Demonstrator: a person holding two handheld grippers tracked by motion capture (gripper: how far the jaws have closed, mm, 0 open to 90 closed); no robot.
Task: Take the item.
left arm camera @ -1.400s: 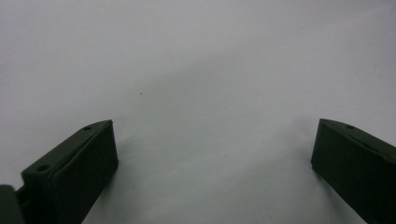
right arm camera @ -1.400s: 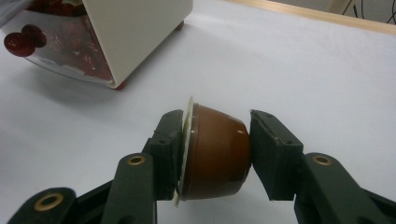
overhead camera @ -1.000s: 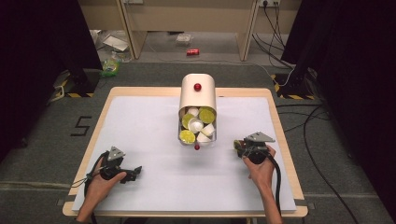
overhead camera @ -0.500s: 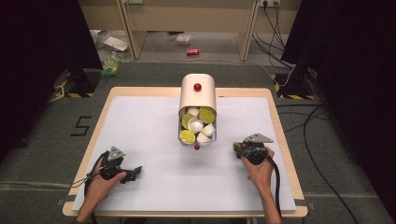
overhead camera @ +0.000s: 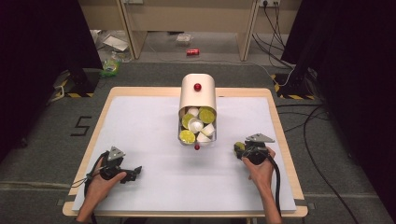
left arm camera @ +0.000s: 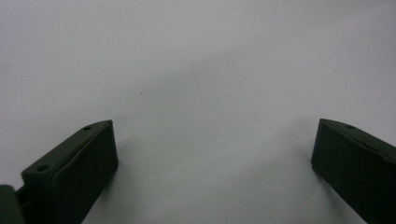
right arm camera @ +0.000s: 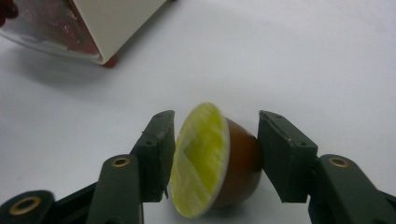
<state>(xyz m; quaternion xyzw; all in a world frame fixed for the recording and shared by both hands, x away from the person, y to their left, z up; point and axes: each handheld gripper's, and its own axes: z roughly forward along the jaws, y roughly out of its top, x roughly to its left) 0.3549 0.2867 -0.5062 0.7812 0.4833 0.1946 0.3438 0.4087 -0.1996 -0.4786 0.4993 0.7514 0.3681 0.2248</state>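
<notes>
Right gripper (right arm camera: pixel 212 140) jaws, just opening, flank a yellow-lidded coffee capsule (right arm camera: pixel 212 163) resting on the table (overhead camera: pixel 140 121), apparently releasing it; left gripper (left arm camera: pixel 210 154) idles with jaws wide.

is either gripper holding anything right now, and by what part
Nothing is gripped. The right gripper has just been opening around a coffee capsule; its foil lid and base sit between the jaws, a gap showing at the base side. The left gripper is open over bare table.
</notes>
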